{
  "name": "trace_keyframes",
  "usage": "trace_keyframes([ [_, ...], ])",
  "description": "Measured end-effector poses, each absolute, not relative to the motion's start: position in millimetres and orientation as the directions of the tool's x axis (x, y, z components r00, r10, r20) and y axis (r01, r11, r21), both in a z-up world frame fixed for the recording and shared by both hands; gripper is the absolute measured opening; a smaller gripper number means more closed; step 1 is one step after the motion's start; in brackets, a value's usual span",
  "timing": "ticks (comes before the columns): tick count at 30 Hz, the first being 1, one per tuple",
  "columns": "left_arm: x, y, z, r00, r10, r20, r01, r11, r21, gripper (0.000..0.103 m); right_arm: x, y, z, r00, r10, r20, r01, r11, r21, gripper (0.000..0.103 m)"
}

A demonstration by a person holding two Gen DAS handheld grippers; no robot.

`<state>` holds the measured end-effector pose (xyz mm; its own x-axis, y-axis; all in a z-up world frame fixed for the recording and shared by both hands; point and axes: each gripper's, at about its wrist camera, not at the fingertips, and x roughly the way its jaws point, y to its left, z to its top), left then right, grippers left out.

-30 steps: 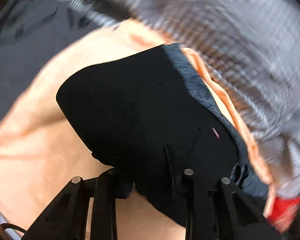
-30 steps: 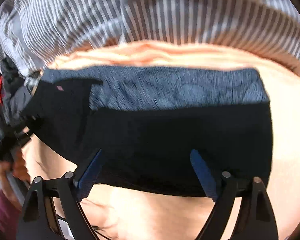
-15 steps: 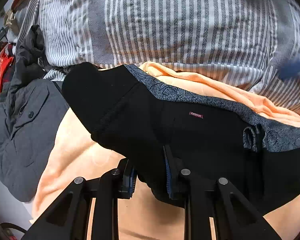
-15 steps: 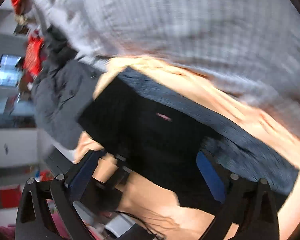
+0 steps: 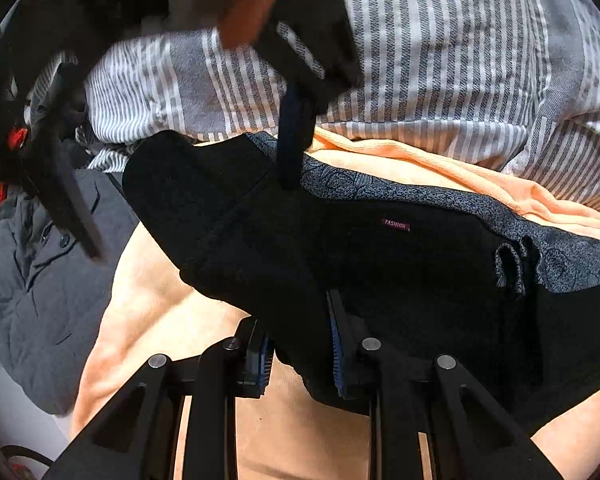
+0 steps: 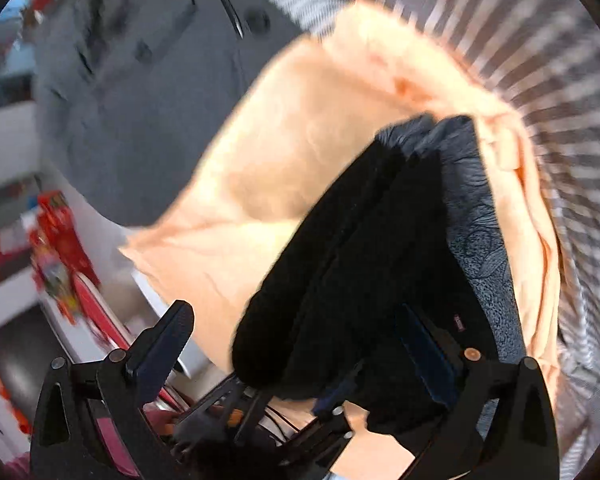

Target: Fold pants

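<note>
Black pants (image 5: 420,272) with a grey patterned waistband (image 5: 440,196) lie folded on an orange blanket (image 5: 160,320). My left gripper (image 5: 300,344) is shut on a bunched fold of black cloth at the near edge. My right gripper (image 5: 184,188) hangs over the pants' left end, one blue-padded finger (image 5: 292,148) by the waistband. In the right wrist view the pants (image 6: 360,260) lie between the wide jaws of the right gripper (image 6: 296,344). These are closing, and the pads do not press the cloth. The left gripper (image 6: 324,396) shows below.
Striped grey-and-white bedding (image 5: 440,60) rises behind the blanket. A grey buttoned coat (image 5: 28,280) lies to the left, also in the right wrist view (image 6: 140,100). Beyond the blanket's edge (image 6: 148,240) are red items (image 6: 60,248) and a white ledge.
My right gripper has swung from facing the pants' long side to their left end and now shows at the top of the left wrist view. The left gripper rolled, still holding the fold.
</note>
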<state>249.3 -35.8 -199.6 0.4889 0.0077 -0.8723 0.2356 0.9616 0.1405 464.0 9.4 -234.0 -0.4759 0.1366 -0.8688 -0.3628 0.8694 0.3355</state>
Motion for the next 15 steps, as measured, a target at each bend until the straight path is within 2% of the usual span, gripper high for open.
trace_keyframes([
  [1, 249.1, -36.4, -199.3, 0.491, 0.008, -0.871, 0.239, 0.96, 0.143, 0.025, 461.5, 6.3, -239.2, -0.476, 0.113, -0.872, -0.37, 0.874, 0.315, 0.083],
  [2, 249.4, -36.7, -199.7, 0.485, 0.006, -0.875, 0.242, 0.96, 0.14, 0.025, 459.4, 0.5, -242.2, -0.459, 0.093, -0.883, -0.375, 0.881, 0.288, 0.052],
  [3, 250.6, -36.5, -202.0, 0.466, 0.002, -0.885, 0.246, 0.96, 0.132, 0.025, 459.0, -4.7, -240.8, -0.444, 0.117, -0.888, -0.364, 0.882, 0.298, 0.03],
  [4, 250.3, -36.6, -202.1, 0.467, 0.006, -0.884, 0.246, 0.96, 0.136, 0.025, 458.1, -11.7, -237.0, -0.427, 0.158, -0.89, -0.344, 0.882, 0.322, 0.023],
  [9, 236.9, -53.7, -180.5, 0.515, -0.025, -0.857, 0.319, 0.933, 0.165, 0.025, 429.5, -69.4, -195.3, -0.249, 0.361, -0.899, -0.268, 0.866, 0.422, 0.019],
  [15, 208.8, -99.3, -136.7, 0.579, -0.088, -0.811, 0.444, 0.868, 0.223, 0.025, 382.8, -163.5, -143.7, -0.017, 0.616, -0.788, -0.124, 0.78, 0.613, 0.019],
])
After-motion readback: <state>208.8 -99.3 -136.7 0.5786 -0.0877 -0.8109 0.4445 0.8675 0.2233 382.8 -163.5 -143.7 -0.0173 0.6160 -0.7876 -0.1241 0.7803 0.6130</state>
